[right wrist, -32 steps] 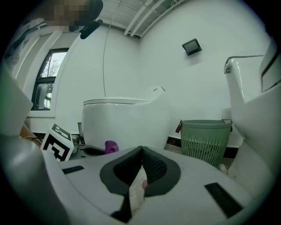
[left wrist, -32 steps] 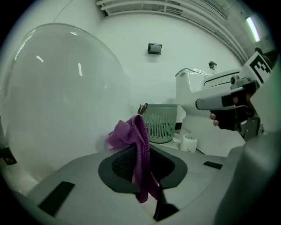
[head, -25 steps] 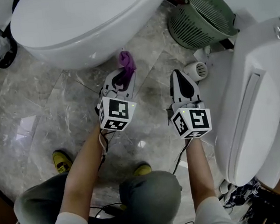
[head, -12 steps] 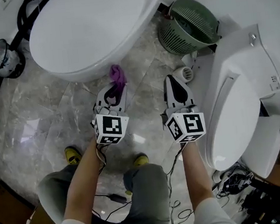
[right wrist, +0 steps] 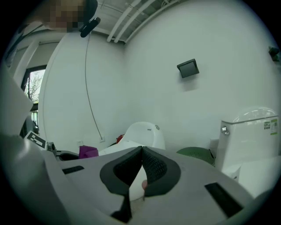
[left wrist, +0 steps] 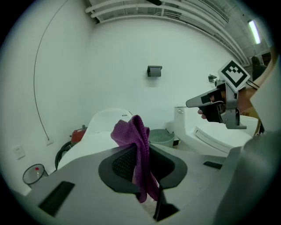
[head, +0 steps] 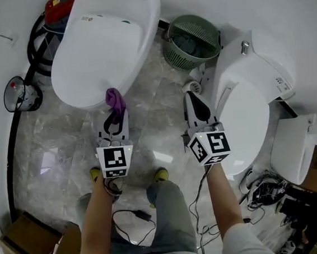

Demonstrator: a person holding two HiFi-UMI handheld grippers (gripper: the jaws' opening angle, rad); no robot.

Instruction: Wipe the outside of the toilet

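Note:
Two white toilets stand here: one toilet [head: 105,47] at the upper left with its lid down, another toilet [head: 251,99] at the right. My left gripper [head: 113,108] is shut on a purple cloth [head: 115,100], whose bunched end sits just off the front rim of the left toilet. In the left gripper view the purple cloth [left wrist: 138,151] hangs between the closed jaws, with the left toilet [left wrist: 99,132] behind it. My right gripper [head: 192,100] is shut with nothing in it and hovers over the floor between the two toilets, near the right one's bowl.
A green mesh basket [head: 192,41] stands against the wall between the toilets. A small round bin [head: 22,94] sits at the far left, a red object [head: 61,7] behind the left toilet. Cardboard boxes [head: 33,247] lie at the lower left, cables [head: 264,194] at the lower right. The floor is grey marble tile [head: 54,157].
The head view has pulled back and up, so both toilets show smaller and more fully. Both grippers keep their state; the cloth stays near the left toilet's front rim.

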